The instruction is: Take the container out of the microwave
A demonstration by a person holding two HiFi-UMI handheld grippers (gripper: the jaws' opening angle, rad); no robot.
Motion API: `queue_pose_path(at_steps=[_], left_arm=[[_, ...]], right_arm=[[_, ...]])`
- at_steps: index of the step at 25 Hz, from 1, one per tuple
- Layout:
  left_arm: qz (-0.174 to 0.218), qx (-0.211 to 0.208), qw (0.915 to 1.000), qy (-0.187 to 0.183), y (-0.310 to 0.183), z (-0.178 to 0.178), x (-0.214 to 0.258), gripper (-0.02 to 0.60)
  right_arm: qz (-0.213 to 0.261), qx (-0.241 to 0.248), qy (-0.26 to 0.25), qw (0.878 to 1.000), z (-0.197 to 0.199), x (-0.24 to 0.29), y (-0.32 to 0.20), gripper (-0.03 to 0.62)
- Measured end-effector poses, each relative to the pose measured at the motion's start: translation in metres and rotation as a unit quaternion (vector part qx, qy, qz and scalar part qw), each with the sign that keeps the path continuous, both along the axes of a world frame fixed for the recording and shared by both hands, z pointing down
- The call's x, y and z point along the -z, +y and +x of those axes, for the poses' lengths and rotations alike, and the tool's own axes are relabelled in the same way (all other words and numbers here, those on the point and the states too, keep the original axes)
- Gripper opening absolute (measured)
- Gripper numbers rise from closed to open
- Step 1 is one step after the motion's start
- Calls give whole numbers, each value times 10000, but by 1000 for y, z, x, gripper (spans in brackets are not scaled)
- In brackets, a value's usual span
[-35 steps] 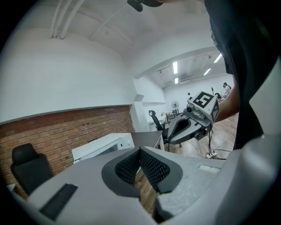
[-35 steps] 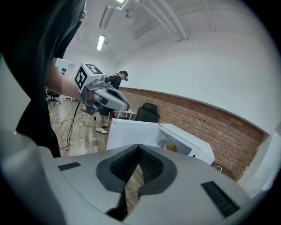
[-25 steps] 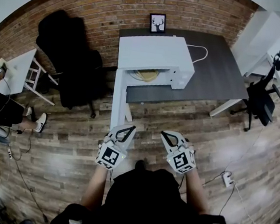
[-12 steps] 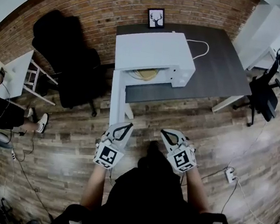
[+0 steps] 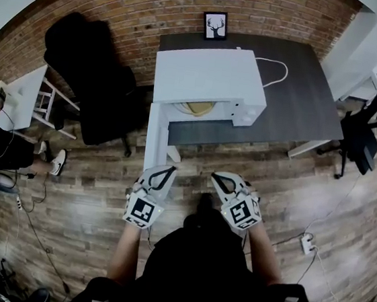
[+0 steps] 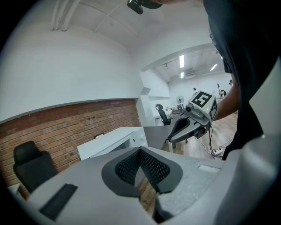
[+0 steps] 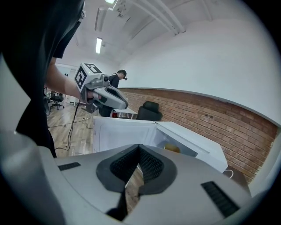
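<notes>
**Head view:** The microwave [image 5: 207, 74] has drawn a little nearer than a second ago as the person steps toward the counter [image 5: 302, 99]. The left hand-held gripper [image 5: 166, 172] and right hand-held gripper [image 5: 219, 179] are still well short of it, over the wood floor [image 5: 88, 203]. The door [image 5: 153, 133] hangs open to the left. The pale yellow container [image 5: 197, 107] sits inside, only its front edge showing. A black chair [image 5: 88, 81] stands left of the counter and a cable [image 5: 273, 70] trails behind the microwave. Neither blocks the reach.

**Left gripper view:** The left hand-held gripper [image 6: 139, 150] is closed, its pads meeting with nothing between them.

**Right gripper view:** The right hand-held gripper [image 7: 138, 148] is likewise closed and empty. The container [image 7: 172, 149] shows inside the microwave, past the door [image 7: 123, 132].

**Likely risks:** The door juts into the left-hand path and could be struck. Jaws not opened in time would shove the container deeper. A grip on one rim alone could tilt it and spill.
</notes>
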State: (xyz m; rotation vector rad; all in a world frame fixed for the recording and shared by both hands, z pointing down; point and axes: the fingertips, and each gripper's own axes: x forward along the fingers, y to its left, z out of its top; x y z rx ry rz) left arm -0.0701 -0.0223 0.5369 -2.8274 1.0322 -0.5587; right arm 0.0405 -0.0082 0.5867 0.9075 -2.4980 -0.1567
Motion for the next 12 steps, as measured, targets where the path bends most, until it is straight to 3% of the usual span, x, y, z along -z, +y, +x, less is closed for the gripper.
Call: queue_pose_path(at_steps=[12], left_arm=[[-47, 408, 9988, -250, -43, 7, 1, 2]], right_arm=[[-123, 207, -4, 9997, 30, -4, -48, -2]])
